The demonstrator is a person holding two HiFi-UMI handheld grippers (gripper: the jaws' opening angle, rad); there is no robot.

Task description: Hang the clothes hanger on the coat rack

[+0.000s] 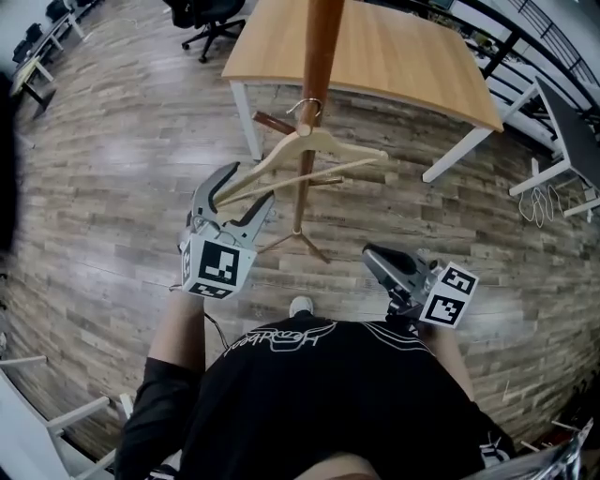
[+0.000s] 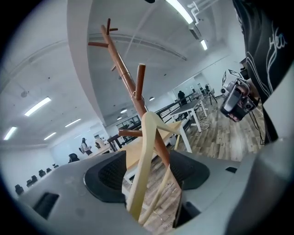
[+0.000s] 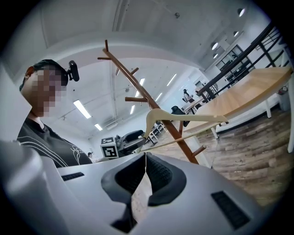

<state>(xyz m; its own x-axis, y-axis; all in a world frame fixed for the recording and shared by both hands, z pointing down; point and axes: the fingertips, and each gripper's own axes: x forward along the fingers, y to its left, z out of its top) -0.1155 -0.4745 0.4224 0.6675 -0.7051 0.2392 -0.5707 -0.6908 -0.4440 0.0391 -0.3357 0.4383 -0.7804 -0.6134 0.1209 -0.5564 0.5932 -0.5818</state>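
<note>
A pale wooden clothes hanger (image 1: 319,145) hangs by its metal hook (image 1: 307,106) on a peg of the brown wooden coat rack (image 1: 319,56). My left gripper (image 1: 246,187) is open, and the hanger's left end lies between its jaws without either pad pressing on it. In the left gripper view the hanger's arm (image 2: 147,151) runs up between the wide jaws in front of the rack's pole (image 2: 124,69). My right gripper (image 1: 370,251) is shut on nothing, low and to the right of the rack. The right gripper view shows the hanger (image 3: 183,117) level on the rack (image 3: 138,87).
A wooden table (image 1: 394,47) with white legs stands just behind the rack. An office chair (image 1: 211,19) is at the far left of it. A white cable (image 1: 539,206) lies on the plank floor at the right. The rack's feet (image 1: 300,239) spread close to my shoe (image 1: 301,306).
</note>
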